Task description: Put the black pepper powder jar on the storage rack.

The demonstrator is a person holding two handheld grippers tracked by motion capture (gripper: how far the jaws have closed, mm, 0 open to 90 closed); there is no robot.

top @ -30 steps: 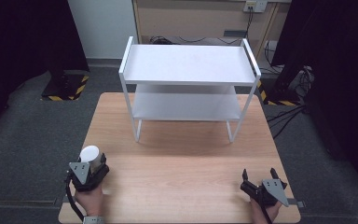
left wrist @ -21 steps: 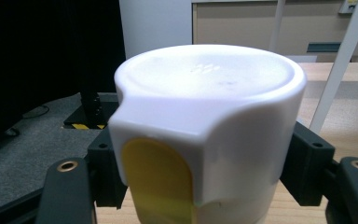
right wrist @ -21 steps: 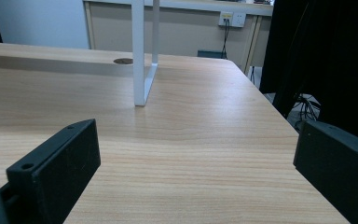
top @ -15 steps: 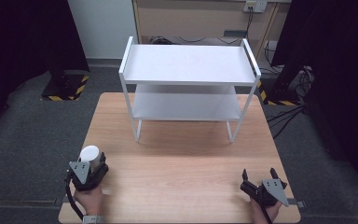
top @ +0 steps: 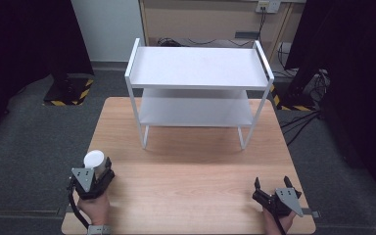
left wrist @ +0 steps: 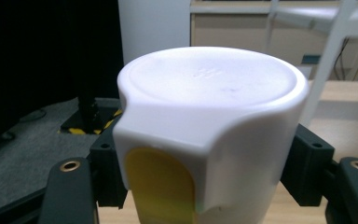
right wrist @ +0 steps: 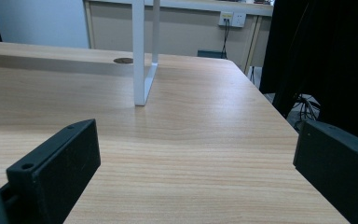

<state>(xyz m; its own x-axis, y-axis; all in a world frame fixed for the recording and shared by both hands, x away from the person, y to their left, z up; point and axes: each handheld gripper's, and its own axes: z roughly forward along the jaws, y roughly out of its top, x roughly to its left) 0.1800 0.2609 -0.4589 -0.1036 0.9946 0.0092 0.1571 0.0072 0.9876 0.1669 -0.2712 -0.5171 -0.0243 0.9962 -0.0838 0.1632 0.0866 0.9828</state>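
A white cup-like container (top: pixel 93 159) with a flat top and a yellow patch on its side (left wrist: pixel 161 184) stands between the jaws of my left gripper (top: pixel 98 169) near the table's front left corner. The jaws press against both of its sides (left wrist: pixel 205 140), so the gripper is shut on it. My right gripper (top: pixel 271 186) rests low at the front right of the table with its jaws wide apart and nothing between them (right wrist: pixel 196 154). A white two-tier shelf rack (top: pixel 198 66) stands at the far middle of the wooden table (top: pixel 191 176).
The rack's front right leg (right wrist: pixel 140 56) stands ahead of my right gripper. A round cable hole (right wrist: pixel 122 60) lies in the tabletop behind it. Grey carpet (top: pixel 29 142) surrounds the table, and cables (top: pixel 303 120) trail on the floor at the right.
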